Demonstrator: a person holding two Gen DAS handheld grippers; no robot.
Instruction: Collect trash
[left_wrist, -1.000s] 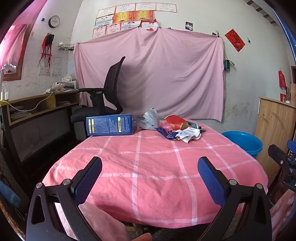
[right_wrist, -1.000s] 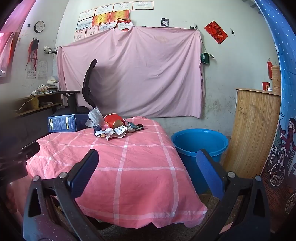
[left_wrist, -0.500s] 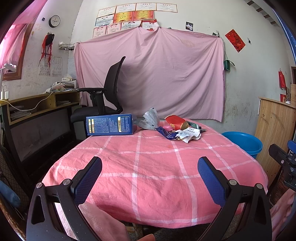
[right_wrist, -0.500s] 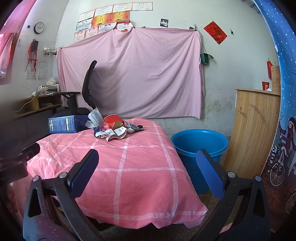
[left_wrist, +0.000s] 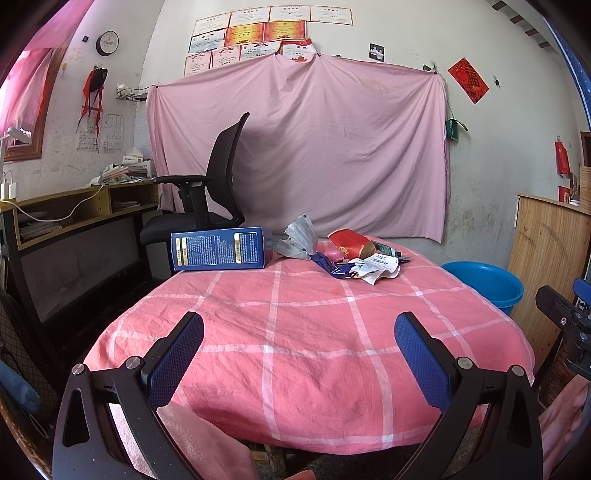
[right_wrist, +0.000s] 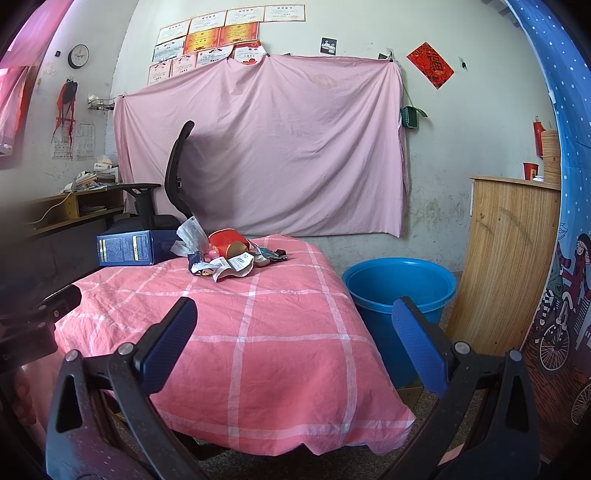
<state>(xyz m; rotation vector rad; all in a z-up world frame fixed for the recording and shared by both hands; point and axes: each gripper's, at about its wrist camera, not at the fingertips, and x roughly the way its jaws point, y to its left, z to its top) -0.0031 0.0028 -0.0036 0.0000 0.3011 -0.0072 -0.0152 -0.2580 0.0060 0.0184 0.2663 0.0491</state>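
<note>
Here, left wrist view, left gripper (left_wrist: 299, 338) jaws wide, holding nothing, above the near edge of the pink checked table (left_wrist: 303, 332), trash pile (left_wrist: 347, 256) at the far side beside a blue box (left_wrist: 221, 250) (lying flat), right wrist view, right gripper (right_wrist: 293, 328) jaws wide too, blue bucket (right_wrist: 400, 288) on the floor just beside the table.

A black office chair (left_wrist: 218, 192) stands at ten o'clock of the table, before a pink sheet (left_wrist: 303, 147) pinned to the wall. Certificates (left_wrist: 258, 33) hang at twelve, a clock (left_wrist: 107, 43) at eleven. At three stands a wooden cabinet (right_wrist: 513, 258), bearing what may be a red cup (right_wrist: 530, 170).
</note>
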